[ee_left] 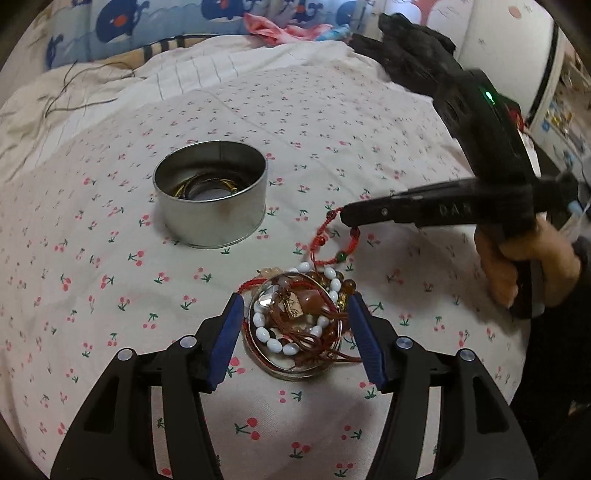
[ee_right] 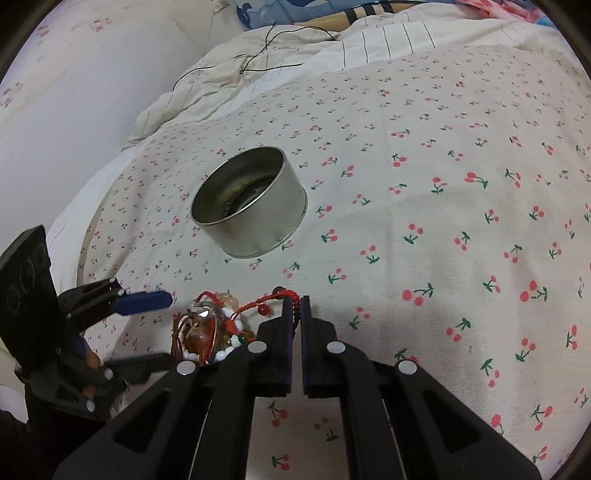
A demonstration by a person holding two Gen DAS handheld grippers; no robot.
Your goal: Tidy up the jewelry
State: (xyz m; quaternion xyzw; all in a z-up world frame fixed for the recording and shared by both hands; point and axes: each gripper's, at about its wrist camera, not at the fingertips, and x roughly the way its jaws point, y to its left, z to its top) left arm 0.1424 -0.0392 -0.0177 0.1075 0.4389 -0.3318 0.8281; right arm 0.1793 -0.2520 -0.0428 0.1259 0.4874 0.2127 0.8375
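Cherry-printed bedding [ee_left: 332,122] is covering the bed where you are working, with a rumpled cream blanket [ee_right: 258,74] and a whale-patterned pillow [ee_left: 110,26] lying behind it. On the sheet a round metal tin [ee_left: 210,195] is standing upright with its top open, and gold-coloured bangles [ee_left: 207,184] are lying inside it. Nearer to you, a tangle of jewelry [ee_left: 299,325] is sitting in a heap: white bead bracelets, amber beads, brown cords and a metal bangle around them.

Your left claw [ee_left: 295,339] is standing wide, its blue pads [ee_left: 229,339] flanking the heap on either side without clamping it. Your right claw [ee_right: 295,306] is pinched nearly closed on a red braided cord bracelet [ee_left: 328,240], gripping its upper end, so the loop with its red and green beads is hanging from the tips, its lower part trailing down to the heap. The bracelet is sitting between the tin and the heap, to the right of the tin.
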